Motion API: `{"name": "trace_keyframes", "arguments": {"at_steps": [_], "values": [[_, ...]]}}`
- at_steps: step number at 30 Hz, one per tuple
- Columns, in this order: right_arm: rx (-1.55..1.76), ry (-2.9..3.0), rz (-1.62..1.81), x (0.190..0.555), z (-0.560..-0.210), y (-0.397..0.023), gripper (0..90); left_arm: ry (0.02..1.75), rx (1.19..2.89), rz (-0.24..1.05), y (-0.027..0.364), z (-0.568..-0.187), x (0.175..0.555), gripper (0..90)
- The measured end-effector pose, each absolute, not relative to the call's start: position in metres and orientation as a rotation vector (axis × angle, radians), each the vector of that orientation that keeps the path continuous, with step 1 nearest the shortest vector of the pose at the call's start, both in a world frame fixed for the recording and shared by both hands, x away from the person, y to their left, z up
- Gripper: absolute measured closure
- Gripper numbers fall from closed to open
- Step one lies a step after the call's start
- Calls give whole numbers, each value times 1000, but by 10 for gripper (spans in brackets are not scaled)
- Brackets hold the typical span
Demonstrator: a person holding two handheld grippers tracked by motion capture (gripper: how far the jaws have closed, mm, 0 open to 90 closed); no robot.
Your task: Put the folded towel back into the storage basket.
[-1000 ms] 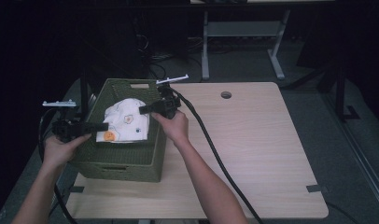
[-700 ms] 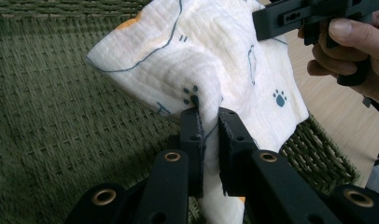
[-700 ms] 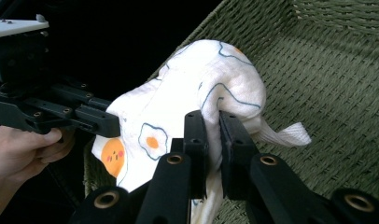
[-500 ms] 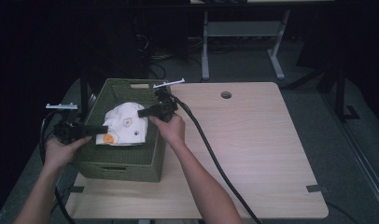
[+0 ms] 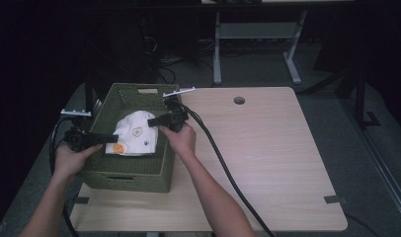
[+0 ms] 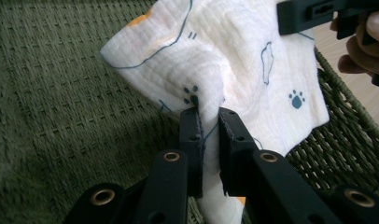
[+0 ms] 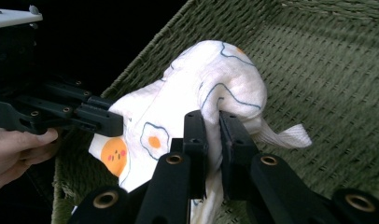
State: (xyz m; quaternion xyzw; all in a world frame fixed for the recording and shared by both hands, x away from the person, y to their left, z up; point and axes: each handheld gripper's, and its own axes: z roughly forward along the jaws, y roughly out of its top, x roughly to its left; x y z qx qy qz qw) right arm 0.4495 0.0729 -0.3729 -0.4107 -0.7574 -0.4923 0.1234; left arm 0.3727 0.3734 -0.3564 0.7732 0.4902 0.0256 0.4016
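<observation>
The cloth point(image 5: 136, 134) is white with thin dark-blue outlines, small dark-blue paw prints and fried-egg motifs with orange yolks, one yolk bearing a tiny face with pink cheeks. The woven basket point(image 5: 120, 175) is olive green all over. Both the left gripper point(image 6: 207, 116) and the right gripper point(image 7: 211, 119) are black with brass-coloured rivets. The table point(image 5: 267, 163) is pale wood grain.

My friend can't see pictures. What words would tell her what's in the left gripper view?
The left gripper's two black jaws pinch a fold of a white cloth printed with blue paw prints, held over the woven floor of a green basket. At the top right, the right gripper also holds the cloth, with fingers beside it.
</observation>
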Motion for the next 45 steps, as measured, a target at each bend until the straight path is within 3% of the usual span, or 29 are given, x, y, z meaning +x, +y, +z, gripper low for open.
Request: {"name": "trace_keyframes", "arguments": {"at_steps": [9,11,12,29,45], "values": [[-1222,-2209,-1452,449,-375,70,801,1267,1974,72,369,-363,381,813],[-1234,-2225,-1453,450,-376,70,684,1337,2001,149,367,-365,382,718],[-1255,-2241,-1452,450,-376,71,627,1366,2010,170,368,-366,383,594],[-1252,-2279,-1455,444,-365,62,620,1343,1949,162,368,-358,376,627],[-1264,-2252,-1508,440,-353,25,580,1289,1939,181,349,-341,373,565]]}}
